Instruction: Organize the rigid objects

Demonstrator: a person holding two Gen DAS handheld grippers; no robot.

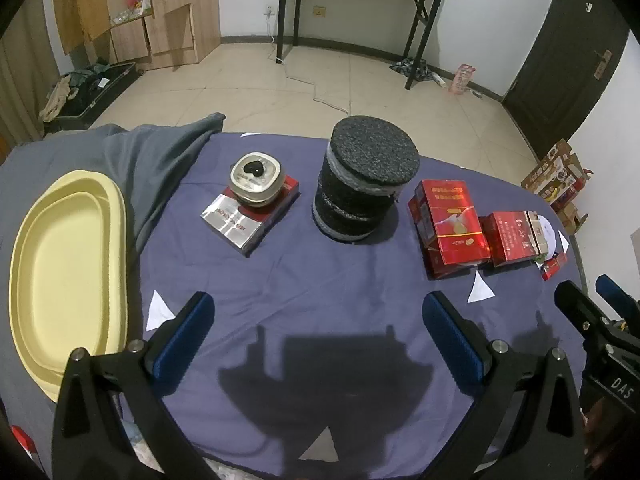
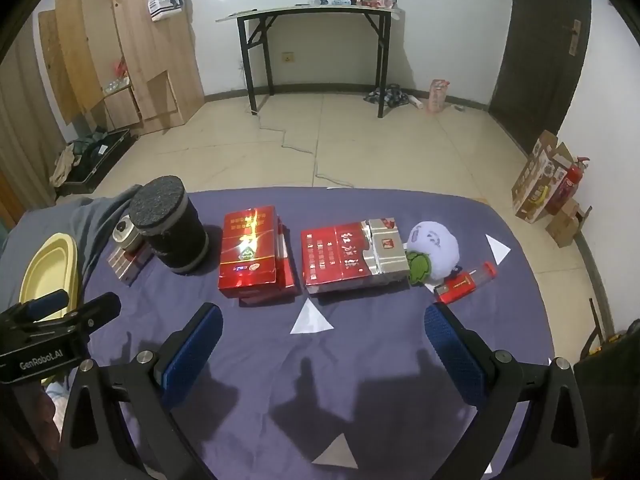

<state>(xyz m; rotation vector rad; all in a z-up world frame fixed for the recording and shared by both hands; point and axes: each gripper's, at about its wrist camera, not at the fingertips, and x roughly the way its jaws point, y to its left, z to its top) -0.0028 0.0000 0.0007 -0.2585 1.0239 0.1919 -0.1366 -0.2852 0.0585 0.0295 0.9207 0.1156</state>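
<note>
a: where do you start?
b: both your left hand-held gripper [image 1: 318, 332] and right hand-held gripper [image 2: 322, 344] are wide and empty. the red boxes [image 2: 248, 254] sit right of the black can [image 2: 172, 226]. go slow, squeeze one flat.

A black foam-topped cylinder [image 1: 366, 184] stood upright mid-cloth, a small square tin [image 1: 256, 179] sat on a flat silver-and-red box [image 1: 250, 216] to its left, stacked red cartons [image 1: 446, 226] lay right, then a red-and-silver carton [image 2: 354, 254], a small red lighter [image 2: 466, 284], an empty yellow tray [image 1: 68, 264] far left
</note>
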